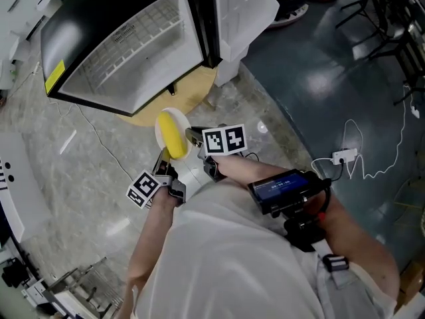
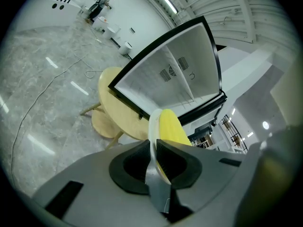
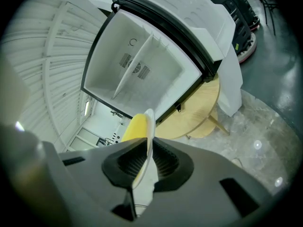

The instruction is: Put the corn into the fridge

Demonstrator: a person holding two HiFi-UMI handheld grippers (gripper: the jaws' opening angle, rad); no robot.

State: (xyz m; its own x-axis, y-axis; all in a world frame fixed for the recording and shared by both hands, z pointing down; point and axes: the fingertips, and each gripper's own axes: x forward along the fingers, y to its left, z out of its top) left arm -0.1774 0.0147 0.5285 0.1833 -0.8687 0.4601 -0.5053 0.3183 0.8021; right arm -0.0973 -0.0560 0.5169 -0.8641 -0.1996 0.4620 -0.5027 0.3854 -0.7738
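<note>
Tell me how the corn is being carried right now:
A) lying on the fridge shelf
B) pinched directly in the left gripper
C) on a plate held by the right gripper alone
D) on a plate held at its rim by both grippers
D: the corn lies on the plate, and the left gripper and right gripper each clamp that plate's rim.

Yellow corn (image 1: pixel 174 137) on a white plate (image 1: pixel 158 130), centre frame. Upper left, a black-framed fridge (image 1: pixel 126 52) with a white interior. Pale wooden table (image 1: pixel 192 92). Grey marbled floor (image 1: pixel 86 145) at left, dark blue-grey floor (image 1: pixel 319 65) at right. Black-and-white square markers pattern the cubes (image 1: pixel 224 140).
</note>
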